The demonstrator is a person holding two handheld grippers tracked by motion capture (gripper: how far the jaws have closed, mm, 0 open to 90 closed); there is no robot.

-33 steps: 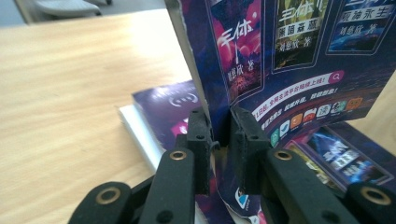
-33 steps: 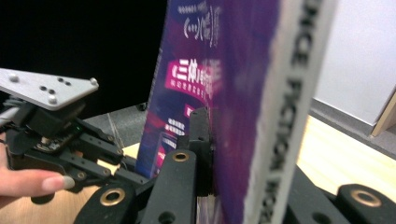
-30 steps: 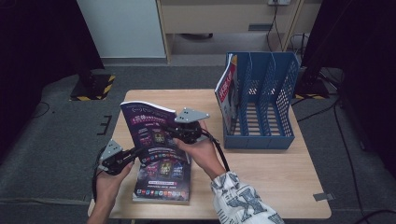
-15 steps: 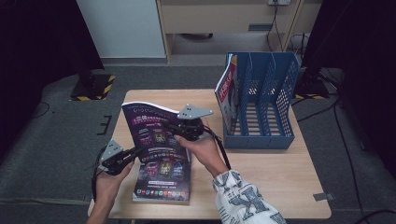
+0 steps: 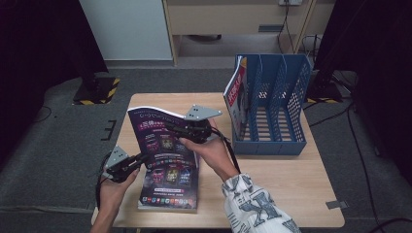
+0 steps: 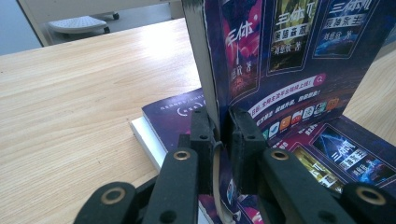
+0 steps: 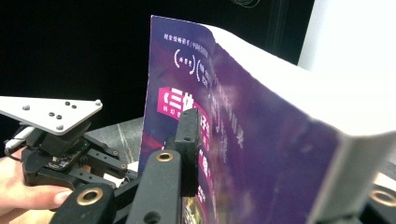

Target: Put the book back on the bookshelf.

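Two hand-held grippers pinch one purple magazine, raised on edge above the worktop.

My left hand-held gripper has its jaws pressed on the lower edge by the spine; my right hand-held gripper clamps the far side, its jaws closed on the cover. A second purple magazine lies flat beneath. To the right stands a blue file rack, a red-covered magazine upright in its leftmost slot.

We see our left gripper jaws clamping the upright purple glossy booklet above another purple booklet on the wooden tabletop.
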